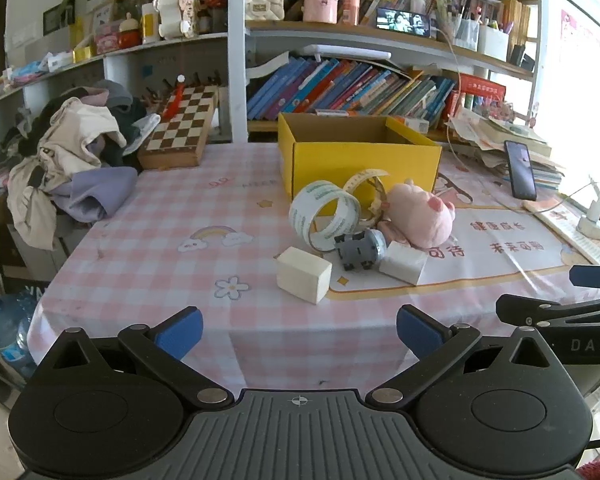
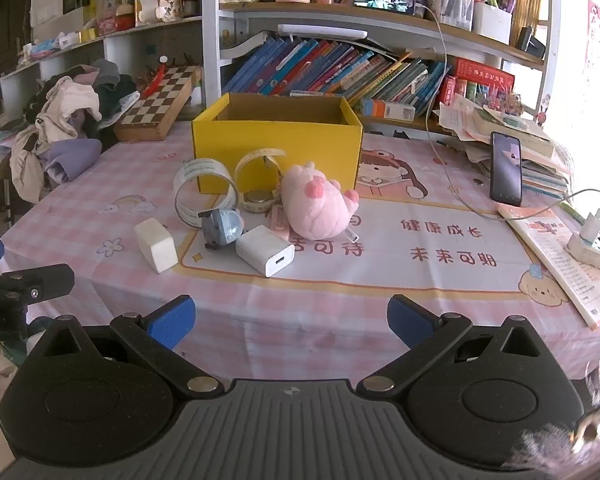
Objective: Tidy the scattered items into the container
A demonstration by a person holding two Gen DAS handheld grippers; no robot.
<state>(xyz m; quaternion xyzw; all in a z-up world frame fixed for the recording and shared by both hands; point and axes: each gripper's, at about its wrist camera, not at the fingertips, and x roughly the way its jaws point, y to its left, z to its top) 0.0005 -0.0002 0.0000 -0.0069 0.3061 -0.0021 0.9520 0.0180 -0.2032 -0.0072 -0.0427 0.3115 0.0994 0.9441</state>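
Lying in a loose cluster on the pink checked tablecloth, just in front of the open yellow cardboard box, are the things the task concerns: a cream rectangular block, a white square charger plug, a small grey and pale-blue toy, a clear roll of printed tape, a yellow coiled measuring tape and a pink plush toy. None of them can be seen inside the box, though its floor is hidden from both views. Both grippers hover at the near table edge, well short of the cluster, each with its blue-padded jaws spread wide and holding nothing. The cream block sits nearest the left gripper, almost straight ahead of its jaws, with its long axis running aslant from near right to far left in the left wrist view. The charger plug lies ahead and slightly left of the right gripper, its port end turned toward the camera. The cloth looks smooth and flat, so items should slide little. Beyond the box, a crowded bookshelf, a wooden chessboard, a heap of clothes and a propped dark phone ring the workspace.
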